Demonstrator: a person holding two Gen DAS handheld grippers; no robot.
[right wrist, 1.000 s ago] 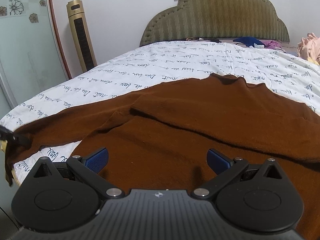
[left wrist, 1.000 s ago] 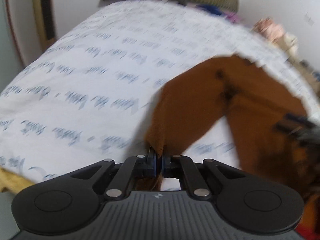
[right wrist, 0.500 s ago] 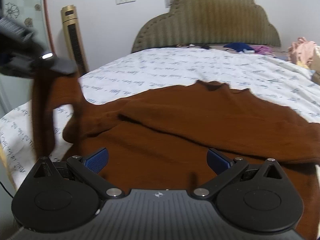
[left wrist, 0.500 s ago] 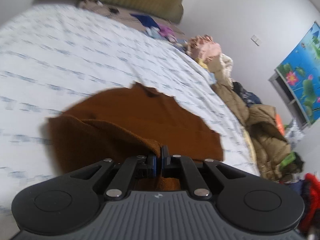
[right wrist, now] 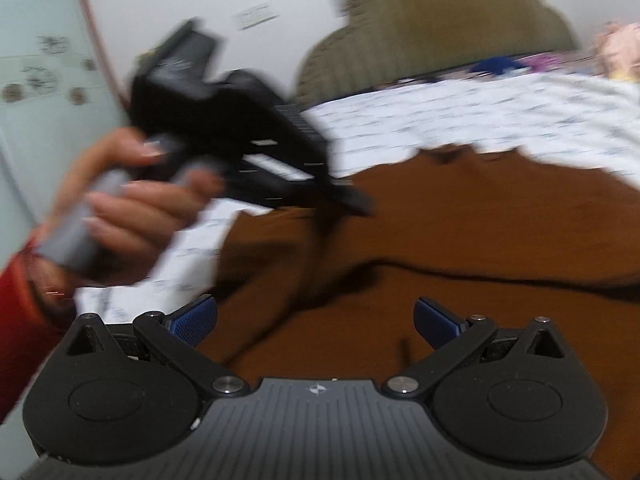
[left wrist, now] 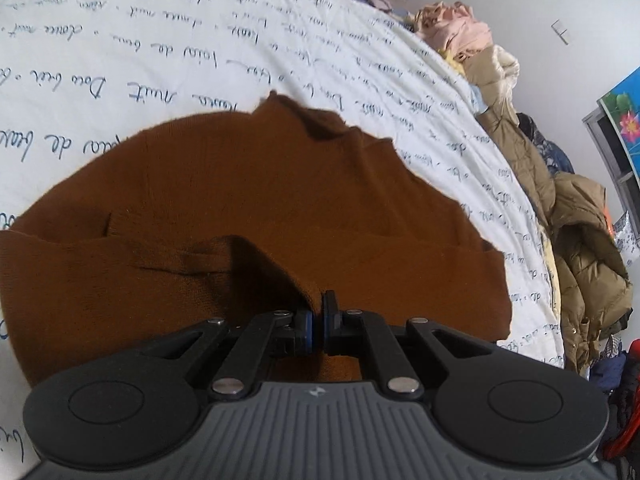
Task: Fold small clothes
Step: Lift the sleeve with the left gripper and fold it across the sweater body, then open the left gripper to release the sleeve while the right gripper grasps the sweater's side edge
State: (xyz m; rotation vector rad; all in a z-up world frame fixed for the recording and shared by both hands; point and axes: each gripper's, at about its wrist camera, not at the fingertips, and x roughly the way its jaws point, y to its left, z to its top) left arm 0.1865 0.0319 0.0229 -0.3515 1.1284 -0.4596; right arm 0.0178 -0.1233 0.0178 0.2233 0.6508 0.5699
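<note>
We had the left gripper [left wrist: 319,322] pinched shut on the brown sweater [left wrist: 280,184] sleeve, right gripper [right wrist: 316,320] fingers wide open and empty over the bed [left wrist: 160,40], so we reckoned laying it flat across the body was key.

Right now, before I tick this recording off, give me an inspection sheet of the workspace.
Surface: bed sheet, white with blue script print.
Job's things: brown sweater spread on the sheet, one edge lifted across it.
Clutter: heap of jackets and clothes along the bed's far side.
Grippers: left gripper shut on a fold of the sweater; right gripper open above the sweater, holding nothing.
Cables: nothing seen.
Surroundings: padded headboard, wall socket, person's hand on the left gripper's handle.
</note>
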